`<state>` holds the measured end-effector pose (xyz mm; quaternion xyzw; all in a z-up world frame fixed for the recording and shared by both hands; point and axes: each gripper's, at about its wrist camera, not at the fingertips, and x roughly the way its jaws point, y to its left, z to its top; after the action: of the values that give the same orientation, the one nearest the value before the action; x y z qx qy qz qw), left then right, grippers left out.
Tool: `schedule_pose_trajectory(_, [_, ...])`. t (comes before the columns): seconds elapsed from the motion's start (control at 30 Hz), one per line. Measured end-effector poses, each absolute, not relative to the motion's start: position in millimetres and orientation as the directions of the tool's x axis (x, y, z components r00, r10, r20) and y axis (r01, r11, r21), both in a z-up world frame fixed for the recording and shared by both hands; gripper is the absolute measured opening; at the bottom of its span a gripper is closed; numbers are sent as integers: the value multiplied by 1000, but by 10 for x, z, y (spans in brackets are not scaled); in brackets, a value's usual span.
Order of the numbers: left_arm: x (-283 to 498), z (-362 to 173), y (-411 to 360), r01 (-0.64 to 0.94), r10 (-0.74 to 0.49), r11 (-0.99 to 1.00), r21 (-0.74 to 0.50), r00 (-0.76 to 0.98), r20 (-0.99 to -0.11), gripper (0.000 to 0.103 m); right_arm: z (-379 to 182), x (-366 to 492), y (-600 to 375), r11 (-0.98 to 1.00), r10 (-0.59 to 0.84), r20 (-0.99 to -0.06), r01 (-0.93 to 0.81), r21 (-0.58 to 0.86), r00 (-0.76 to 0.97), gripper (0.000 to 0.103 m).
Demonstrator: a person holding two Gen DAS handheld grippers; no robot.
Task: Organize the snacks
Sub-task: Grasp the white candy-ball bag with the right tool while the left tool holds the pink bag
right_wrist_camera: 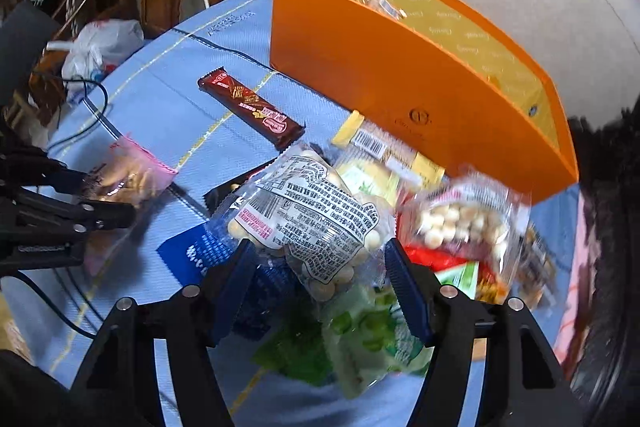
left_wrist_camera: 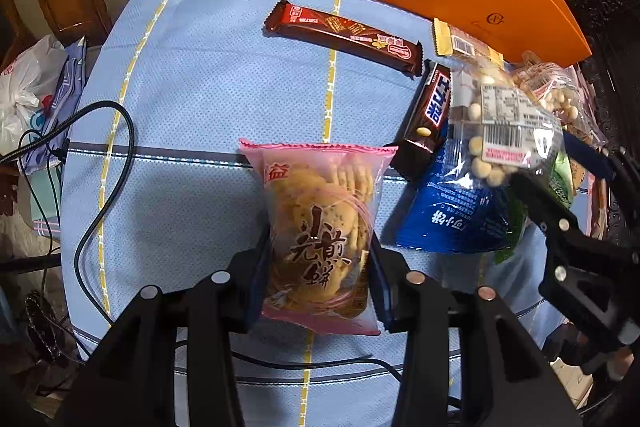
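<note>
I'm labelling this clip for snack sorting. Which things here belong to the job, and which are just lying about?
Job: orange box; pink cracker pack in the left gripper; clear bag of round snacks between the right gripper fingers; brown wafer bar; blue packet.

Lying about: black cable; white plastic bag.

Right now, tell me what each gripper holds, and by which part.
The left gripper clamps the pink cracker packet by its two long sides, near the lower end. The right gripper straddles a clear bag of white balls; a grip cannot be told.
</note>
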<state>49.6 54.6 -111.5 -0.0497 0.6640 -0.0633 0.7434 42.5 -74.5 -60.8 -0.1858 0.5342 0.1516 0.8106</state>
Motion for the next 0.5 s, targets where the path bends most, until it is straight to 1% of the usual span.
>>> schedule_pose_trajectory(0.17, [494,-1108,560,22,-160,987,-158,115,-980,42,-547,401,-664,826,54,-928,-539,-167,369,68])
schedule_pose_trajectory(0.23, [485,-1105,573,17,-160,987,-159,119,-980,42,-507,386,-632,782,61,-927,-595,-186,370,80])
schedule_pose_trajectory(0.33, [469,-1098,583,12,-159,987,-159,119,-980,42,-489,389,-571,689,33,-911,-670,-278,412,86])
schedule_pose_trajectory(0.4, [456,-1088,582,9,-157,988,-157,123,-980,42,-510,433,-552,650,48,-917,-710,-272,396,87])
schedule_pose_trajectory(0.5, [451,-1093,567,5,-151,988,-152,120,-981,42,-637,510,-498,624,63,-941,-749,-222,331,87])
